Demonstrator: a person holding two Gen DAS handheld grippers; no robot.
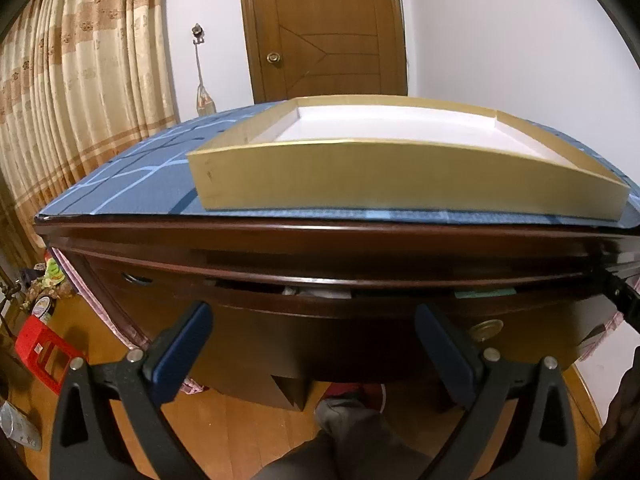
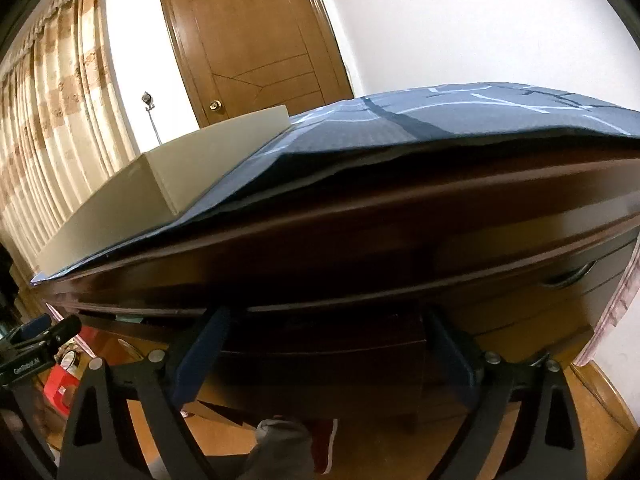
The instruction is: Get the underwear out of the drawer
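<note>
A dark wooden desk (image 1: 280, 236) has its middle drawer (image 1: 320, 340) standing slightly ajar. Through the narrow gap I see a pale bit of fabric (image 1: 296, 290) and something green (image 1: 484, 293); I cannot tell which is underwear. My left gripper (image 1: 314, 320) is open in front of the drawer front, with nothing between its blue pads (image 1: 184, 344). My right gripper (image 2: 326, 316) is also open, its fingertips up at the drawer's top edge (image 2: 320, 312), empty. It shows at the right edge of the left wrist view as the right gripper (image 1: 620, 292).
A gold shallow box (image 1: 400, 184) with a white inside lies on the blue cloth (image 1: 132, 184) covering the desk. A red stool (image 1: 40, 352) and clutter stand at the left on the wooden floor. A person's knee (image 1: 352, 428) is below the drawer. Behind are a door and curtains.
</note>
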